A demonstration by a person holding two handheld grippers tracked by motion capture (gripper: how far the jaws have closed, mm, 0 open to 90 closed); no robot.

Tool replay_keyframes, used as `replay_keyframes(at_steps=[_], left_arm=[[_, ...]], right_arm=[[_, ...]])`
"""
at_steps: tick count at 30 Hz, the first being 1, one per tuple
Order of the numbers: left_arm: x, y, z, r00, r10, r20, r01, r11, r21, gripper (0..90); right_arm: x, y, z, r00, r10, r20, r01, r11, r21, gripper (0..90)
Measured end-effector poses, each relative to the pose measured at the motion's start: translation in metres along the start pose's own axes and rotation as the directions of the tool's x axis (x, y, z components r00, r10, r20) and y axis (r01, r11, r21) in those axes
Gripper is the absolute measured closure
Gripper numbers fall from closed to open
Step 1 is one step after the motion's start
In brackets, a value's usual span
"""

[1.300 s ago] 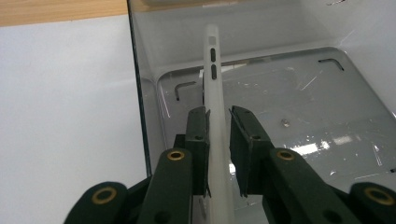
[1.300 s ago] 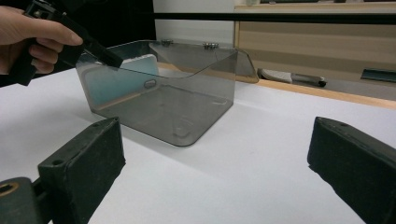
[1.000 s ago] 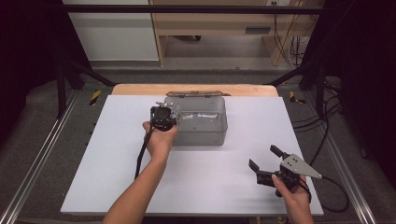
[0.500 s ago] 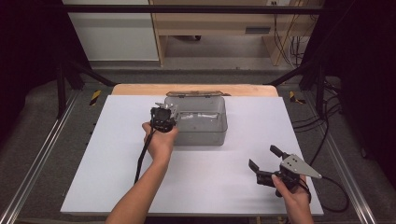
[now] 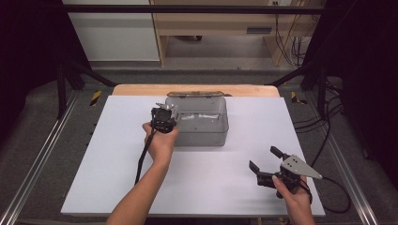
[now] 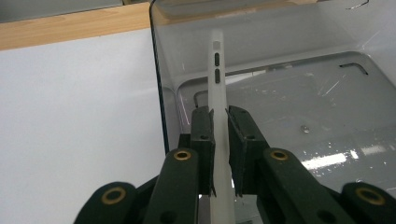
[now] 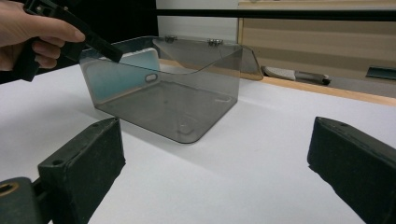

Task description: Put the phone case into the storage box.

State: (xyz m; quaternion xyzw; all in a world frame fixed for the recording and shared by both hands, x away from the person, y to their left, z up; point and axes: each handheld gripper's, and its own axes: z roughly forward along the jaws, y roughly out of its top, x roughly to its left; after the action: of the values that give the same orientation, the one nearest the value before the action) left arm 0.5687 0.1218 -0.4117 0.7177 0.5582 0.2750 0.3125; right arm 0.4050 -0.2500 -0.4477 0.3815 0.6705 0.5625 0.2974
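The left tool (image 6: 219, 140) pinched a thin white phone case (image 6: 217, 88) over the clear box's (image 5: 202, 123) left wall; its bottom end was hidden. The right tool (image 5: 266, 161) sat wide apart, well away from the box.

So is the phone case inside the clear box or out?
Inside. The phone case stands on edge within the clear box, by its wall, clamped by the left gripper.

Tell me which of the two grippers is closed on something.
The left gripper, at the clear box: its jaws clamp a translucent phone case edge-on. The right gripper rests apart with jaws spread, gripping nothing.
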Motion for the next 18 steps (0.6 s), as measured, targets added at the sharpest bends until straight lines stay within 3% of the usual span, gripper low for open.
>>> replay_keyframes(at_steps=[18], left_arm=[[0.0, -0.0024, -0.0023, 0.9999, 0.01, -0.003, -0.01, 0.9999, -0.013, 77.5]], right_arm=[[-0.0001, -0.0001, 0.0003, 1.0, 0.0, -0.001, 0.0, 1.0, 0.001, 4.1]])
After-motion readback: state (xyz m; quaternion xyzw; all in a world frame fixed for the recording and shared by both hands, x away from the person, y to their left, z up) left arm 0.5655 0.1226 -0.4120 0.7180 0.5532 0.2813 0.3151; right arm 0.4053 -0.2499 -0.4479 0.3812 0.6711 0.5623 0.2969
